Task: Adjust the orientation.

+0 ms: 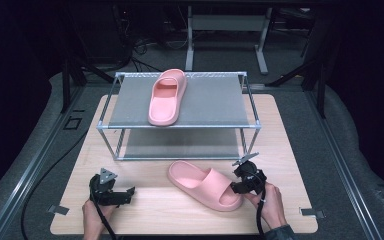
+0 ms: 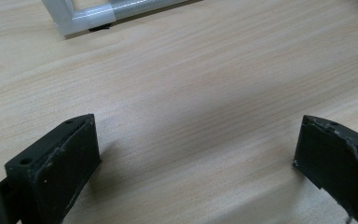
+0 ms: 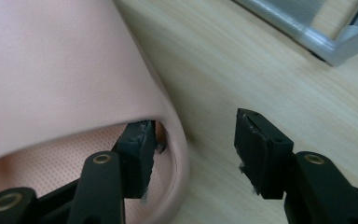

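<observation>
My right claw (image 3: 191, 154) straddles the slipper's (image 1: 205, 185) side wall at lower centre of the high view, one jaw inside, not yet pinching, ready to lift it, while my left claw (image 1: 112, 192) rests open at lower left.

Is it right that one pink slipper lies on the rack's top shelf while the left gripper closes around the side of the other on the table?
Not quite: the right gripper straddles the table slipper's side wall, as the right gripper view shows. The rest holds.
</observation>
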`<state>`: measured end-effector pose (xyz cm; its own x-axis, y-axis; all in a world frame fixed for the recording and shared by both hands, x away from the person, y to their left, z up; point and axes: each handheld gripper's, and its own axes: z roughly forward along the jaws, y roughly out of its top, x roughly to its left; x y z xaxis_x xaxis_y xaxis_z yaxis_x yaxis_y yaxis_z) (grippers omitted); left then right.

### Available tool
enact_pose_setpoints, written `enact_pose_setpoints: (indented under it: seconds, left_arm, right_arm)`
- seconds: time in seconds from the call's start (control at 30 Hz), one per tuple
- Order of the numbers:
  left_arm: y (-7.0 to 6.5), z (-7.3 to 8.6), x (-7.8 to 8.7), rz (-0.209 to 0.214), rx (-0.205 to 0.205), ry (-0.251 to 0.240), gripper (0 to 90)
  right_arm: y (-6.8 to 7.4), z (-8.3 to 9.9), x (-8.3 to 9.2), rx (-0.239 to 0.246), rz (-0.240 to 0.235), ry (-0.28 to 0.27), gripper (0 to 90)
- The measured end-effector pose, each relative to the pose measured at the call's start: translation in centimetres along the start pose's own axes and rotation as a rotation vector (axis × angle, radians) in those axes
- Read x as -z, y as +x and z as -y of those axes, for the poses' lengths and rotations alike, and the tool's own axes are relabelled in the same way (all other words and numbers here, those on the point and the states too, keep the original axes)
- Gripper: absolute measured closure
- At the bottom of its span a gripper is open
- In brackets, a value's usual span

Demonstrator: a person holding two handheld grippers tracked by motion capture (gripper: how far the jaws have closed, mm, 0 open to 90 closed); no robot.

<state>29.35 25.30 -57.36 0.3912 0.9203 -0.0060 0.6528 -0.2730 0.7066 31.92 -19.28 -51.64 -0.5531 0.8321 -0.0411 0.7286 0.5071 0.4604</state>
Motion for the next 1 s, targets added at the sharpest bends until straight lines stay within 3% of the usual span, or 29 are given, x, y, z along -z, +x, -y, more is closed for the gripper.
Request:
enact_pose_setpoints:
  seconds: [0.27,0.3,0.4,0.47,0.53,0.6,0.77,0.87,1.0]
  left_arm:
    - [0.0,0.0,0.0,0.000,0.000,0.000,0.0]
    - [0.0,0.0,0.0,0.000,0.000,0.000,0.0]
    - [0.0,0.0,0.0,-0.001,0.000,0.000,0.0]
    - [0.0,0.0,0.0,-0.001,0.001,0.000,0.0]
    - [0.0,0.0,0.0,-0.002,0.001,-0.002,0.0]
    - [-0.1,0.0,0.0,-0.002,0.001,-0.002,0.0]
    - [-0.1,0.0,0.0,-0.002,0.000,-0.002,0.0]
    - [-0.2,0.0,0.0,0.001,-0.004,-0.001,0.0]
    - [-0.3,0.0,0.0,0.004,-0.003,-0.003,0.0]
  right_arm:
    - [-2.1,-1.2,-0.7,-0.032,0.058,0.019,38.3]
    - [-2.5,-1.3,-0.8,-0.051,0.031,0.008,38.0]
    - [-2.6,-1.1,-0.6,-0.067,0.041,0.008,33.4]
    - [-2.5,-0.9,-0.2,-0.078,0.018,0.002,28.2]
    - [-2.3,-0.7,0.7,-0.090,0.012,-0.011,24.7]
    - [-2.0,-0.7,1.7,-0.115,-0.022,-0.018,17.4]
    - [-0.5,-1.7,4.1,-0.126,-0.075,-0.047,13.3]
    - [1.1,-2.8,3.9,-0.139,-0.134,0.000,4.6]
    - [2.6,-3.7,2.5,-0.170,-0.158,0.048,0.0]
